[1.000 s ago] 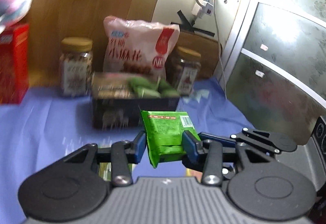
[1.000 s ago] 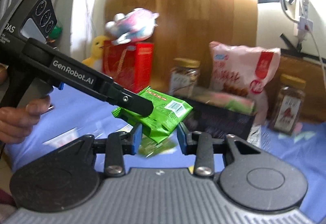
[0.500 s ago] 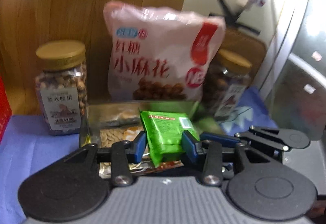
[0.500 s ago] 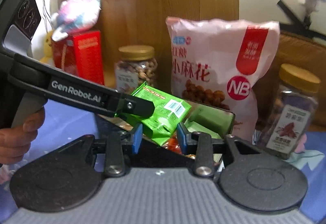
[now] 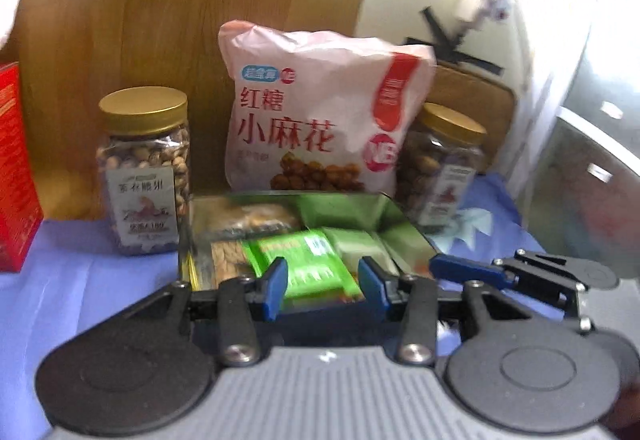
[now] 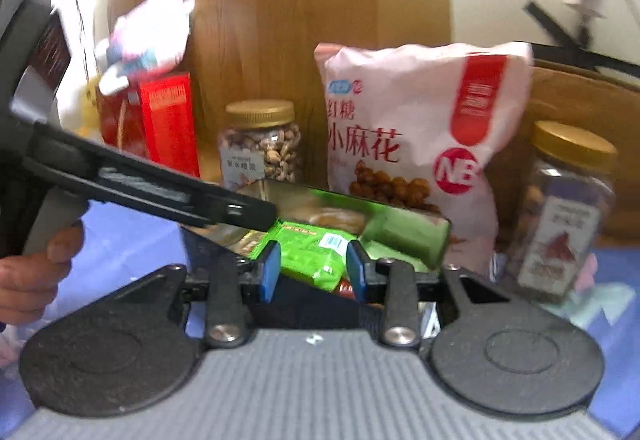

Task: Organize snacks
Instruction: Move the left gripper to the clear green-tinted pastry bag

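Observation:
An open metal tin [image 5: 386, 201] [image 6: 408, 234] holding several snack packets sits on the blue cloth, close in front of both grippers. My left gripper [image 5: 322, 272] has a green packet [image 5: 308, 260] filling the gap between its blue pads, low over the tin; its jaws are opening slightly. My right gripper [image 6: 312, 268] is shut on a second green packet [image 6: 316, 252], also at the tin's near edge. The left gripper's fingers [image 6: 240, 209] cross the right wrist view from the left. One of the right gripper's fingers [image 5: 464, 270] shows at the right of the left wrist view.
Behind the tin a pink snack bag [image 5: 316, 119] leans on a wooden board, with a gold-lidded nut jar [image 5: 142, 171] to its left and another [image 5: 444, 163] to its right. A red box [image 6: 160, 123] with a plush toy [image 6: 148, 35] on top stands far left. A hand [image 6: 28, 280] grips the left handle.
Both grippers have come forward with their green packets, from short of the tin to right over it. The packets now sit lower and flatter above the tin's contents.

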